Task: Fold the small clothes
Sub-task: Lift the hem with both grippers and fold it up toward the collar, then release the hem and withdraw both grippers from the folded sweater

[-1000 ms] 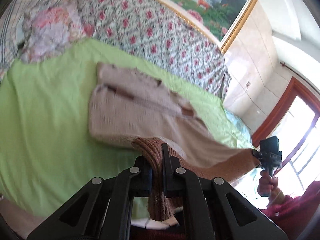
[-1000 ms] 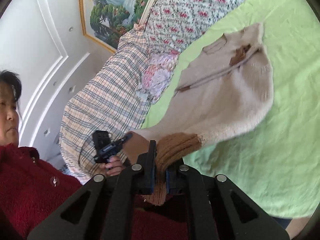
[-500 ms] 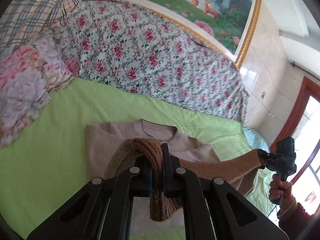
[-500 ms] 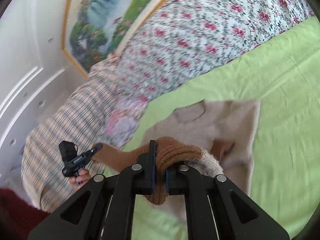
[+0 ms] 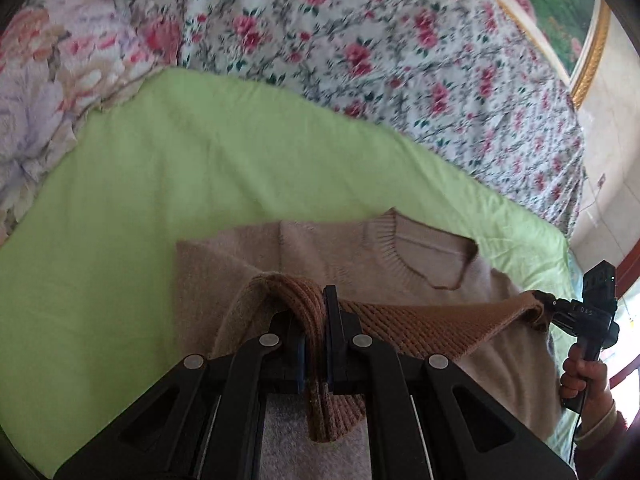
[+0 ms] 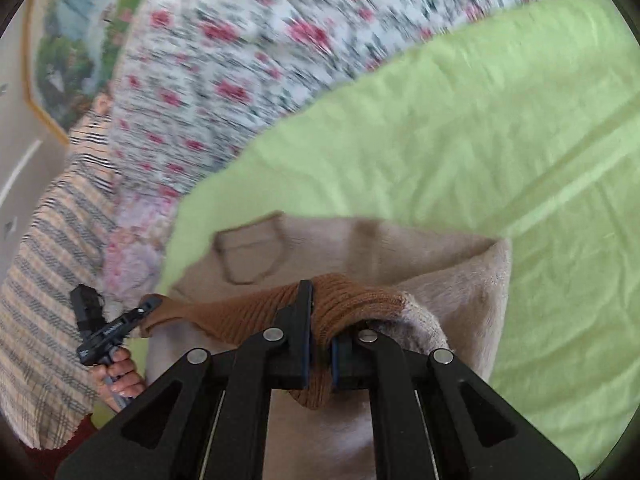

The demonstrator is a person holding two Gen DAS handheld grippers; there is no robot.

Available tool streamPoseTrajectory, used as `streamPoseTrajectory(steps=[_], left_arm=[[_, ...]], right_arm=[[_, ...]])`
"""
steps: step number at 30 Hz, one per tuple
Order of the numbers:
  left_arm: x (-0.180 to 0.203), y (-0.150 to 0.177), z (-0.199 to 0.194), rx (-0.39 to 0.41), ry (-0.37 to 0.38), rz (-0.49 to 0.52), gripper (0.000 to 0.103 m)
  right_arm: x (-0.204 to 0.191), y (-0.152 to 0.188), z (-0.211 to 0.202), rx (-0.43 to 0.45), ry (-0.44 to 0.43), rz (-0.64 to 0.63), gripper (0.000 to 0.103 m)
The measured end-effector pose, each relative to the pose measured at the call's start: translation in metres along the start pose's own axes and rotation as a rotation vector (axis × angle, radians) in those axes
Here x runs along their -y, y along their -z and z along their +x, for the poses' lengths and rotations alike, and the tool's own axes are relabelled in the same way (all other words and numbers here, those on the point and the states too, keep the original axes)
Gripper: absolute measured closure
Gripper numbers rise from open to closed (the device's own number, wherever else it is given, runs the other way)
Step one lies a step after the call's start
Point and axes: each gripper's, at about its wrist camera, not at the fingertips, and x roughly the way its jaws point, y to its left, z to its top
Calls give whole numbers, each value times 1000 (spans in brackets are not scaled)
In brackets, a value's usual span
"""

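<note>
Left wrist view: hem (image 5: 420,326) stretched crosswise, pinched by left tool (image 5: 316,344) and right tool (image 5: 548,308), collar (image 5: 416,264) straight ahead, sweater (image 5: 320,252) below on bed (image 5: 160,200).

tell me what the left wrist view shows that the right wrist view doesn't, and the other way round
Only the left wrist view shows the right gripper from outside, the pale wall and a reddish window frame at the far right edge. Only the right wrist view shows the left gripper from outside and the plaid bedding. Both show the beige sweater on the green sheet, its brown ribbed hem stretched between the two shut grippers, its neckline, the rose-print quilt and a gold-framed painting.
</note>
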Motion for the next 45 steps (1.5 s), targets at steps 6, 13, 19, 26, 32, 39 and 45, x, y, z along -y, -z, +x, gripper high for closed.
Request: streamPoseTrajectory(steps=[6, 13, 19, 26, 32, 39, 45], left_arm=[[-10, 9, 20, -73, -15, -16, 91], [31, 50, -40, -68, 129, 18, 62], [77, 79, -14, -146, 97, 157, 61], [0, 35, -2, -64, -130, 25, 75], [-22, 55, -36, -44, -64, -81, 79], [18, 133, -103, -32, 70, -121, 62], [31, 191, -132, -47, 120, -201, 54]], right_arm=[[5, -1, 6, -54, 48, 33, 92], [-51, 39, -54, 54, -5, -51, 54], [-86, 74, 5, -159, 23, -185, 54], [-10, 33, -17, -1, 228, -5, 61], [-23, 56, -65, 60, 180, 1, 57], [-49, 126, -100, 82, 117, 25, 54], [-68, 173, -109, 68, 105, 8, 54]])
